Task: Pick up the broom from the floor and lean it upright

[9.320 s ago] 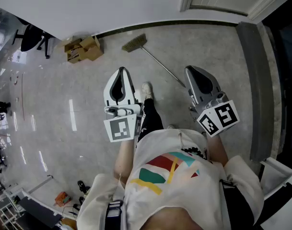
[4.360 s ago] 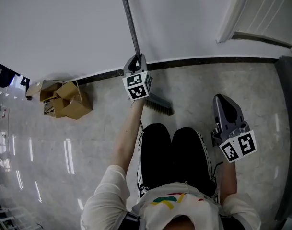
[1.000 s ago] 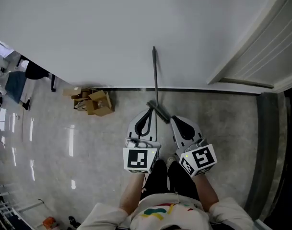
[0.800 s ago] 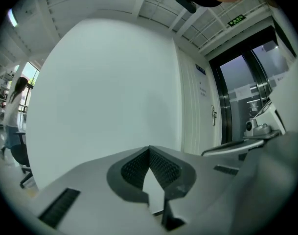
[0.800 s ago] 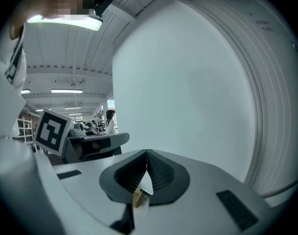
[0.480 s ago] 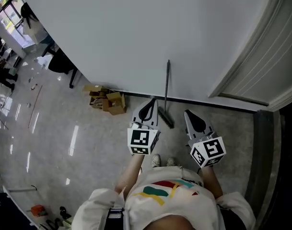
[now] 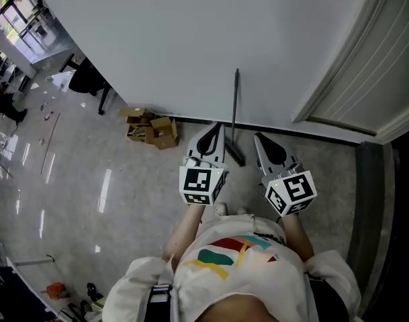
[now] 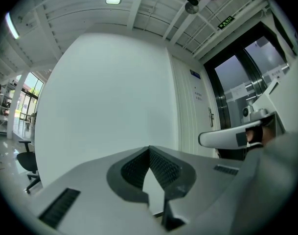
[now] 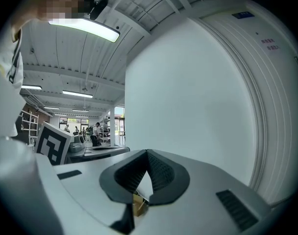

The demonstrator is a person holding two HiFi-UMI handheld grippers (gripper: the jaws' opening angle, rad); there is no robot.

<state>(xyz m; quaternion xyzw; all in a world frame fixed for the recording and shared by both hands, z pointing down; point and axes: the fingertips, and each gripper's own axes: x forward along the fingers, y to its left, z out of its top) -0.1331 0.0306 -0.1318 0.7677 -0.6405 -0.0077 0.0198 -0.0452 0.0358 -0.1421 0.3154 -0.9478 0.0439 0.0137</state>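
1. In the head view, the broom (image 7: 235, 106) stood nearly upright against the white wall (image 7: 191, 45). Its bristle head (image 7: 236, 155) was down on the floor (image 7: 123, 200) at the skirting and its handle tip rested on the wall. The lean looked slight, which would let the wall carry the handle while the bristles kept the foot from sliding. The task looked done.
2. In the same view, the left tool (image 7: 215, 129) and the right tool (image 7: 259, 138) were held level on either side of the broom head, well above the floor. Neither touched the broom, probably so that it was not knocked. A pile of cardboard boxes (image 7: 152, 129) lay at the wall to the left, apart from the broom, and a white door (image 7: 372, 66) stood to the right.
3. In the left gripper view, the left tool was clenched, its ribbed pads meeting at the tips with nothing between them. It faced bare wall, and the broom did not show. The other tool crossed the right edge of the picture.
4. In the right gripper view, the right tool was likewise clenched and empty, its tips together. A small yellowish patch showed through the gap behind the pads, and I could not tell what it was. The left tool's marker cube (image 9: 53, 143) sat to the left. Ahead was plain wall and no broom.
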